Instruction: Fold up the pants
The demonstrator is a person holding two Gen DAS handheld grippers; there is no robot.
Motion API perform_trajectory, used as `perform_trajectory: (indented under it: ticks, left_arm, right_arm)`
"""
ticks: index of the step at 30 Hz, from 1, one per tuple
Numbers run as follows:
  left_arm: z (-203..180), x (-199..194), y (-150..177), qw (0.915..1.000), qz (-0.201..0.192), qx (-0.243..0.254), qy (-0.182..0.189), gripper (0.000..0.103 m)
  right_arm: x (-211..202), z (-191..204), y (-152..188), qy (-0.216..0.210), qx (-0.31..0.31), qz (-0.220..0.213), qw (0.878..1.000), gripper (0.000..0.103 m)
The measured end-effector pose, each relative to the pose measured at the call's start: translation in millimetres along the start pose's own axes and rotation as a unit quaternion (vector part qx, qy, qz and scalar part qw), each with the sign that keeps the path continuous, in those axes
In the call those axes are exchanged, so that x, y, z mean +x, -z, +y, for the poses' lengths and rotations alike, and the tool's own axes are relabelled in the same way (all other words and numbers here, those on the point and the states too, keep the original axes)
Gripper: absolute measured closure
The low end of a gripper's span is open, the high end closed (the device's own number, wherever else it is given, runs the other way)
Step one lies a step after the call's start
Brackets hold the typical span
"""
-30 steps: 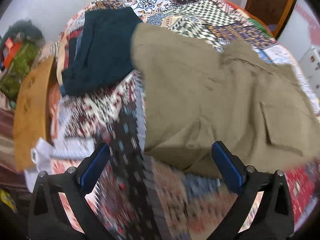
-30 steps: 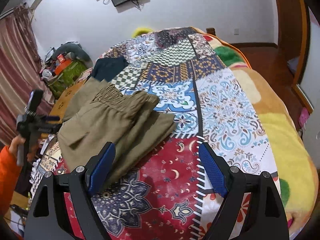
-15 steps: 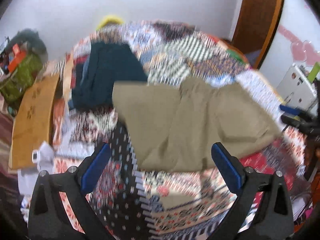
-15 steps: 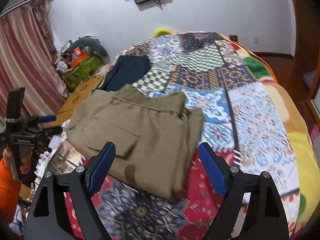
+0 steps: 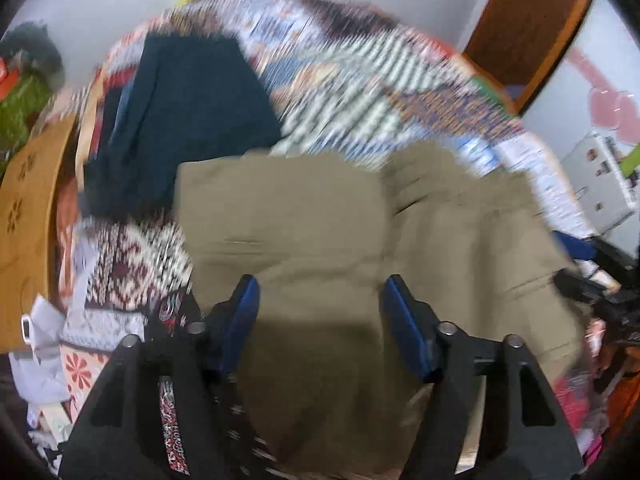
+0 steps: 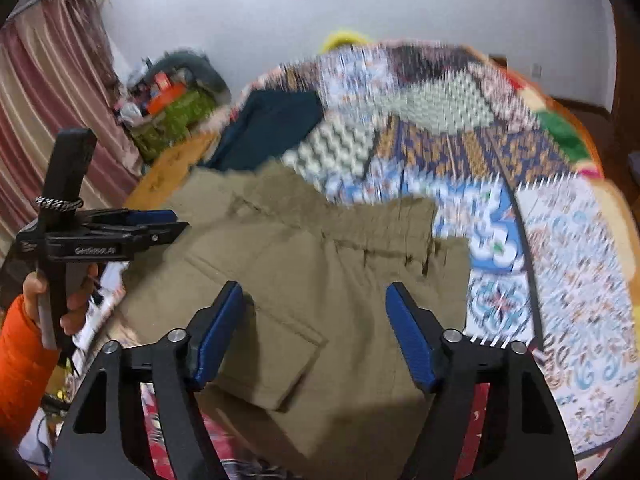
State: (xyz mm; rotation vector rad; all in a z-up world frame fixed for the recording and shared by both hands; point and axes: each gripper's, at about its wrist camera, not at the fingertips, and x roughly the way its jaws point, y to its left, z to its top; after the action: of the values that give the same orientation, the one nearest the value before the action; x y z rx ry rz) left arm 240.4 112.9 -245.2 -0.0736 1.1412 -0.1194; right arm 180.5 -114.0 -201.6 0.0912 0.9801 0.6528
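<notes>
Since the khaki pants point(image 6: 320, 280) already lie folded on the bed point(image 6: 560, 260), both tongs, left point(image 5: 320, 300) and right point(image 6: 316, 304), hover over them, empty, jaws closing, probably lining up another fold

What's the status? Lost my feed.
Both hand-held grippers closing, gripping nothing. Khaki pants folded on quilt. Dark garment beside, not blocking.

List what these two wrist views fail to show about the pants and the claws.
- Left wrist view: motion blur hides whether the closing left claw touches the folded khaki cotton pants.
- Right wrist view: the closing right claw and the bottom edge cut off the pants' near edge; contact unclear.
</notes>
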Motion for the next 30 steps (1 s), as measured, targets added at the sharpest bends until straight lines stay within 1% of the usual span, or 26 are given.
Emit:
perform_trajectory:
  ticks: [2,5,7,9,13,16,20,22,24,27,30]
  left_arm:
    - [13.2,-0.7,10.9,0.9993,-0.013,-0.017,0.031,0.039]
    - [18.5,-9.2,24.7,0.9995,-0.02,-0.005,0.022,0.039]
    - [17.6,-14.6,35.0,0.9996,-0.025,0.009,0.007,0.039]
    - [21.3,-20.2,43.9,0.9995,-0.029,0.012,-0.005,0.037]
    - [37.0,-27.4,59.9,0.9993,-0.032,-0.017,0.007,0.035]
    - [42.2,-31.1,67.3,0.9986,-0.034,-0.038,0.013,0.035]
    - [39.3,-37.2,77.9,0.9985,-0.04,-0.028,-0.025,0.035]
    - [41.8,-40.3,81.5,0.9983,-0.039,-0.03,-0.031,0.035]
    - [46.5,-43.9,85.2,0.998,-0.036,-0.037,-0.035,0.035]
    - [51.6,-47.6,90.1,0.9972,-0.031,-0.038,-0.056,0.035]
    - [58.4,-55.2,93.0,0.9961,-0.03,-0.045,-0.069,0.035]
  right_arm:
    - [5.4,-5.9,9.0,-0.011,0.008,0.006,1.0,0.037]
    - [-2.8,-9.6,16.2,-0.012,0.01,-0.001,1.0,0.039]
    - [-8.2,-10.4,19.7,-0.004,0.006,-0.001,1.0,0.039]
    - [-14.5,-11.1,25.5,0.0,0.004,-0.001,1.0,0.039]
    - [-24.0,-13.3,34.3,0.018,-0.003,-0.002,1.0,0.039]
    - [-31.0,-20.0,41.7,0.033,0.007,0.001,0.999,0.039]
    - [-38.2,-38.1,57.8,0.034,0.039,0.012,0.999,0.039]
    - [-42.8,-44.6,63.1,0.034,0.05,0.013,0.998,0.039]
    - [-47.8,-47.3,66.9,0.035,0.055,0.012,0.998,0.039]
    - [-53.9,-46.9,70.3,0.042,0.054,0.011,0.998,0.039]
    - [-59.3,-47.0,72.3,0.059,0.048,0.014,0.997,0.039]
